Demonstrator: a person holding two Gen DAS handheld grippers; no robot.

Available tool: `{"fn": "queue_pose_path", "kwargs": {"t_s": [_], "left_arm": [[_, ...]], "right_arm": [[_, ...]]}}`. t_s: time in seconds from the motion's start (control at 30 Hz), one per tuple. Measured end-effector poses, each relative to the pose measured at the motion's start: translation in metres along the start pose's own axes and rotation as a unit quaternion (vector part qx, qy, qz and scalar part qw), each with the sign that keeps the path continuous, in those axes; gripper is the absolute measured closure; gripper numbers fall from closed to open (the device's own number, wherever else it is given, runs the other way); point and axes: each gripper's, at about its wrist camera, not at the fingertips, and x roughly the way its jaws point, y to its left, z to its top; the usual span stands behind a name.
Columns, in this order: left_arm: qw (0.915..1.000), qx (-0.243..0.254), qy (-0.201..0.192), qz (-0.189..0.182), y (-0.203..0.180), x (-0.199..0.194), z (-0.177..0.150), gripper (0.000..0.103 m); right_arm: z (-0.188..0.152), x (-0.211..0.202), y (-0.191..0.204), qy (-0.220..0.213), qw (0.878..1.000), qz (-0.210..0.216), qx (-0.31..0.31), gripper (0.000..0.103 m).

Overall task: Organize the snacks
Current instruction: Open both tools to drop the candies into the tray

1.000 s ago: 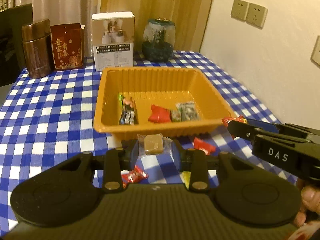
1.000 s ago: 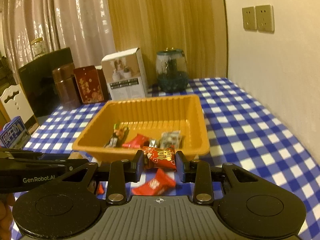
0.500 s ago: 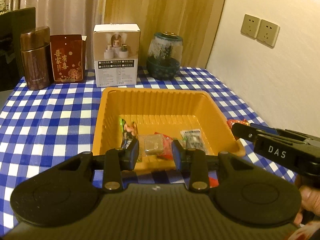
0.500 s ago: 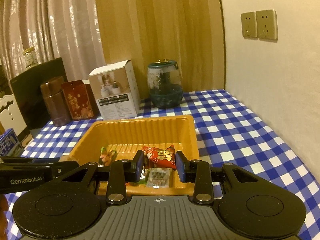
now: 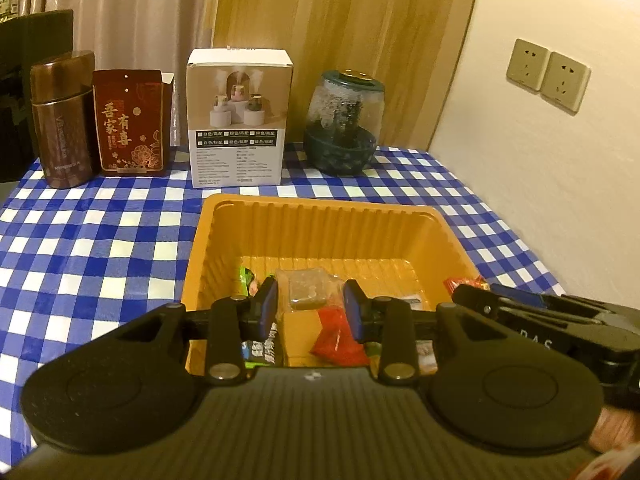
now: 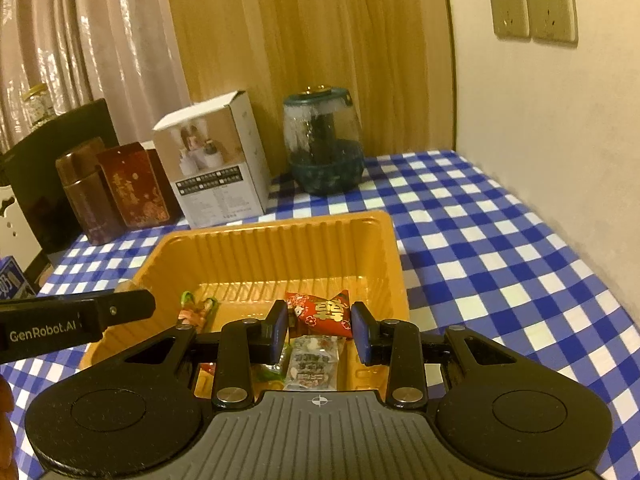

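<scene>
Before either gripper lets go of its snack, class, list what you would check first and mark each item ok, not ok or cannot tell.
1. Left gripper shut on the brown cube snack: ok.
2. Right gripper shut on the red packet: ok.
3. Both snacks are over the orange tray, inside its rim: ok.
4. Bare tray floor beneath for a drop: ok, wrapped snacks lie only toward the near end.
5. The two grippers are clear of each other: ok, side by side, apart.
6. Height above the tray floor: cannot tell.
</scene>
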Motion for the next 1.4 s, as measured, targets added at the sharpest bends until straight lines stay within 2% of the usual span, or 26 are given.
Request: {"fn": "queue_pose_path", "kwargs": {"t_s": [0.4,0.47,1.23,1.27,1.33,1.4], "left_arm": [[0.9999,0.008,0.005,0.007,0.000,0.019,-0.003,0.068],[0.9997,0.008,0.001,0.021,0.000,0.020,-0.005,0.048],[0.9996,0.014,0.005,0.024,0.007,0.012,-0.008,0.048],[0.9996,0.013,0.005,0.024,0.008,0.012,-0.008,0.048],[0.9996,0.013,0.005,0.025,0.008,0.012,-0.009,0.048],[0.9996,0.012,0.005,0.026,0.009,0.011,-0.009,0.048]], "right_arm": [[0.001,0.012,-0.001,0.006,1.000,-0.001,0.003,0.068],[0.000,0.012,-0.001,0.006,1.000,-0.001,0.004,0.068],[0.001,0.007,-0.002,-0.005,1.000,0.019,0.019,0.068],[0.001,0.008,-0.002,-0.005,0.999,0.026,0.022,0.064],[0.001,0.008,-0.003,-0.009,0.999,0.033,0.032,0.022],[0.001,0.006,-0.006,-0.018,0.998,0.036,0.045,0.020]]}}
